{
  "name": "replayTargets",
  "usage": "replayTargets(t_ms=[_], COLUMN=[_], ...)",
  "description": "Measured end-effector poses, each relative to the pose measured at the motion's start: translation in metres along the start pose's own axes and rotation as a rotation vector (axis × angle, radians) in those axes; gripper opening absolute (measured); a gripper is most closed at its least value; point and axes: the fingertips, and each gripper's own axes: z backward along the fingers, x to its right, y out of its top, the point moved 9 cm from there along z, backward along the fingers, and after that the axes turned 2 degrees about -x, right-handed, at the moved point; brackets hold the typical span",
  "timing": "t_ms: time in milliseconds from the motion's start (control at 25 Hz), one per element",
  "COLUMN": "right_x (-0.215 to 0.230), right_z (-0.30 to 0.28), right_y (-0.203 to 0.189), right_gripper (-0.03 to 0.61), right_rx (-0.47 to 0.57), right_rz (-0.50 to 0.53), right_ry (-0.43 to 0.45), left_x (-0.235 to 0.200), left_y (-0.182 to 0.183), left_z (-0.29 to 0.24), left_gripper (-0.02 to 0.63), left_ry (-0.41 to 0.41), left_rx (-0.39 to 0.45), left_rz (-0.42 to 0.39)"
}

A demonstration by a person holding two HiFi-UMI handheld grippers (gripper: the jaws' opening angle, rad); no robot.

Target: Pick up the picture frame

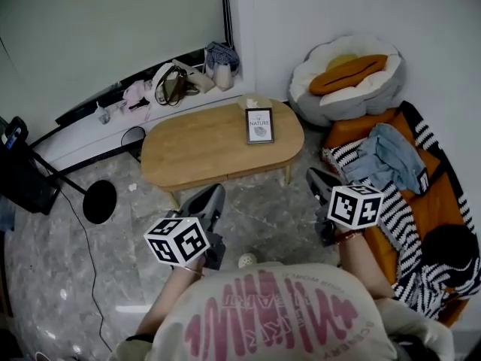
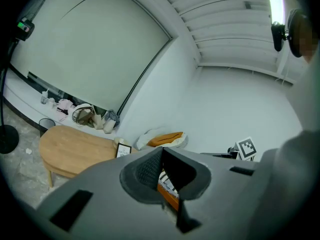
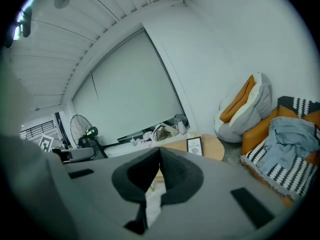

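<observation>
The picture frame (image 1: 260, 125) is black with a white print and stands upright near the right end of the oval wooden table (image 1: 203, 145). It also shows small in the left gripper view (image 2: 123, 150) and in the right gripper view (image 3: 194, 146). My left gripper (image 1: 214, 192) hangs over the floor in front of the table, well short of the frame. Its jaws meet with nothing between them (image 2: 161, 151). My right gripper (image 1: 314, 174) is off the table's right front corner, also apart from the frame. It is shut and empty (image 3: 159, 154).
A white and orange cushion seat (image 1: 346, 77) sits in the far right corner. An orange sofa (image 1: 421, 201) with striped throws and clothes runs along the right. Bags (image 1: 176, 83) lie on the window ledge. A fan's round base (image 1: 99, 201) stands on the floor at left.
</observation>
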Motion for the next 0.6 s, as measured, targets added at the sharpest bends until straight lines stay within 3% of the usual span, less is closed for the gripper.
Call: replayTargets(t_ms=[200,600], right_x=[-0.002,0.012], right_z=[-0.028,-0.089], right_y=[0.029,0.047], right_gripper=[0.006,0.006], right_rx=[0.056,0.070], right_rz=[0.014,-0.016], right_ry=[-0.010,0.008], left_x=[-0.029,-0.077], left_y=[0.029,0.057], left_z=[-0.026,-0.070], left_gripper=[0.003,0.003], left_ry=[-0.016,-0.032], left_rx=[0.018,0.018], left_rz=[0.009,0.011])
